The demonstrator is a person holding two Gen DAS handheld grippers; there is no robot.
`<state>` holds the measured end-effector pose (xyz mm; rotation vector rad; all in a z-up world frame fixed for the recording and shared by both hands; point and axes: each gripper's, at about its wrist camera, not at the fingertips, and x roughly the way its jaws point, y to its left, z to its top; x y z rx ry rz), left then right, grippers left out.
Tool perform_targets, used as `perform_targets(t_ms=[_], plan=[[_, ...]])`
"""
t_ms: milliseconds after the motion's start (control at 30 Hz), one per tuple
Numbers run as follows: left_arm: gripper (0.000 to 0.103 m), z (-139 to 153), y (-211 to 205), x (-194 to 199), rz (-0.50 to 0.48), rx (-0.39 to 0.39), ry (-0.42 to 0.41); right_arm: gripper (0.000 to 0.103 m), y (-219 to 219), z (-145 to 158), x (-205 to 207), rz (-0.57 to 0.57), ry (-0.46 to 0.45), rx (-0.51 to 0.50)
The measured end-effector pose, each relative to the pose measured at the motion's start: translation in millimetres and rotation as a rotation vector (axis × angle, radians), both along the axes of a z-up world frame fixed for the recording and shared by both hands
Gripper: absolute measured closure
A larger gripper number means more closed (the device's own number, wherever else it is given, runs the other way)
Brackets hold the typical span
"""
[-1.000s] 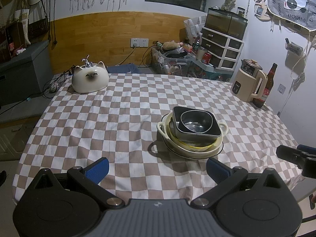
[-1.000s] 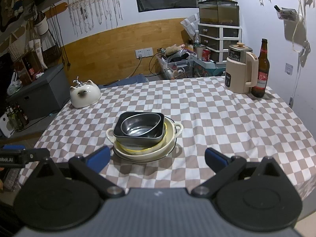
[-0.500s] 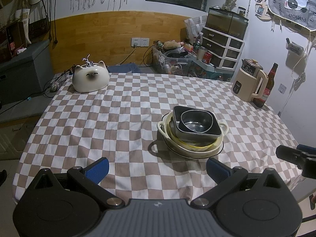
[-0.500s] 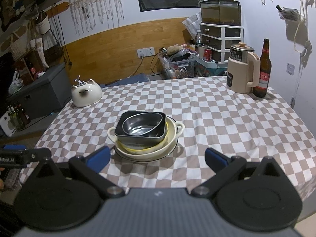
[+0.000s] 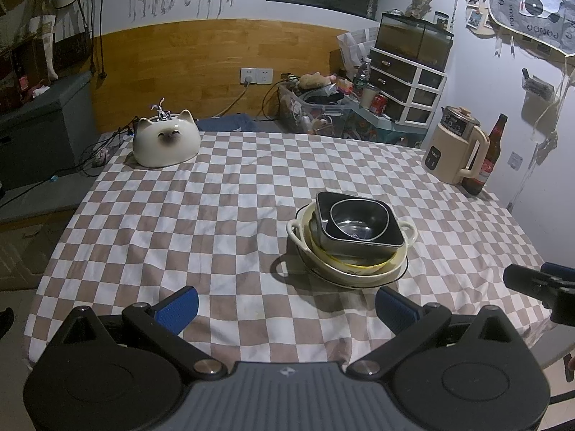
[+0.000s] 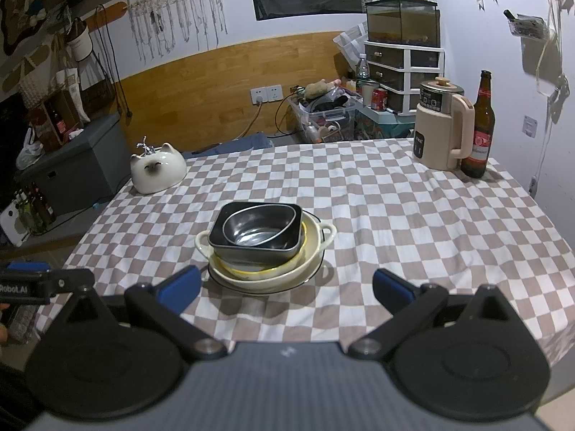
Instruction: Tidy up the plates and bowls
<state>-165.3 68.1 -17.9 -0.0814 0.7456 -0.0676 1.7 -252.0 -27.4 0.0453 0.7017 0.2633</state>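
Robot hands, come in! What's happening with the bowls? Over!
Left gripper open, empty. Right gripper open, empty. Bowl stack nested on table, untouched. Nothing in the way.

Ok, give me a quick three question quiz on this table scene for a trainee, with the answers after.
1. True or false: the left hand-held gripper is shut on a dish.
2. What sits innermost in the dish stack? A) metal bowl B) beer bottle C) cat-shaped ceramic
3. Fill in: the beer bottle stands right beside the cream ____.

Key
1. False: both it and the right hand-held gripper are open and hold nothing.
2. A, the metal bowl, nested in a dark square dish.
3. Kettle.
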Motion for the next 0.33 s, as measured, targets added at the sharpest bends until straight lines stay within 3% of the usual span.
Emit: perform_targets(t_ms=[333], plan=[[0.0,-0.6,-0.8,-1.6,0.006,0.003,0.002,0.001,-0.3,-0.2,-0.1,-0.004,0.001,0.003]])
